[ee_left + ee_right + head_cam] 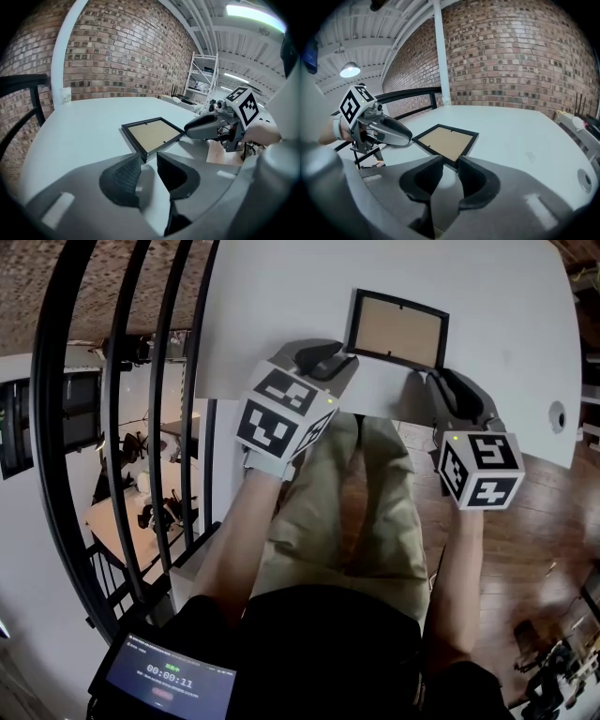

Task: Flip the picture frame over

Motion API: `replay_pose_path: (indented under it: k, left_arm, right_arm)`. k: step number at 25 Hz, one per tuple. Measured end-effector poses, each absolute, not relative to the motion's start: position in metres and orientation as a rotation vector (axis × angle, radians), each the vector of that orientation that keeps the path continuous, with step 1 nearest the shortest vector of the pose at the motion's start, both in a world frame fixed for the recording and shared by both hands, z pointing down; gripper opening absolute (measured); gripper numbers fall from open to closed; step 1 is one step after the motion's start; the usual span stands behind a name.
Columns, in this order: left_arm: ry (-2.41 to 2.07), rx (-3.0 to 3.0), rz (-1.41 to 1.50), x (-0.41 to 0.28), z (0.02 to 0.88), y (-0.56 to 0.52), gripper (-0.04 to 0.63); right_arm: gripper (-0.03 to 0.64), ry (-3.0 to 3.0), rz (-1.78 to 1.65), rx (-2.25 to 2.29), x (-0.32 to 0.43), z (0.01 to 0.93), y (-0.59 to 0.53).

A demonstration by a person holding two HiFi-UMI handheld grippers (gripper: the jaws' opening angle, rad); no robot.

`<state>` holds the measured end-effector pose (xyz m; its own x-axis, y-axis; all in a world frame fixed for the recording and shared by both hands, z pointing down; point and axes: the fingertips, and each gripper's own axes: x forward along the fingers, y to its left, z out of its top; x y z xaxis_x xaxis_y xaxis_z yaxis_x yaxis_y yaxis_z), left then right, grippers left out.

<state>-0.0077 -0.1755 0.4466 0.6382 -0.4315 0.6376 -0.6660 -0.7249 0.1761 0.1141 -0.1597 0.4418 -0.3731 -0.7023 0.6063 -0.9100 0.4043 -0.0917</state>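
Picture frame (pixel 397 328) lies flat near surface (pixel 281 296) edge, backing board up. My left tool (pixel 330 360) and right tool (pixel 436 382) open at frame's near corners, gripping nothing. Flip looks done; only pulling clear left.

1. The place looked like a converted industrial loft used as a workshop or lab, not a home.
2. A bare brick wall (pixel 117 47) stood behind the white table (pixel 84 131), and a white column (pixel 439 51) rose to a beamed ceiling (pixel 243 51) with tube lights (pixel 253 10).
3. A metal storage rack (pixel 202 77) stood at the back.
4. Through a black railing (pixel 112 381), a lower level with a cluttered work table (pixel 127 521) was visible.
5. The floor (pixel 525 540) was of wood boards.
6. The left gripper (pixel 330 360) and right gripper (pixel 445 385) carried marker cubes, and a timer screen (pixel 169 678) was lit, which fitted a recording lab.
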Motion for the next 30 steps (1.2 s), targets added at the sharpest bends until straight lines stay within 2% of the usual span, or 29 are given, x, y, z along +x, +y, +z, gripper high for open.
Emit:
replay_pose_path:
  k: [13,30]
  left_arm:
    - [-0.822,2.400,0.978,-0.005,0.458,-0.171,0.118]
    - [-0.878,2.434,0.949,-0.003,0.450,-0.174,0.118]
  right_arm:
    - [0.112,-2.080,0.612,1.285,0.111,0.456,-0.154]
    - [0.132,-2.127,0.614,1.312,0.114,0.448,-0.153]
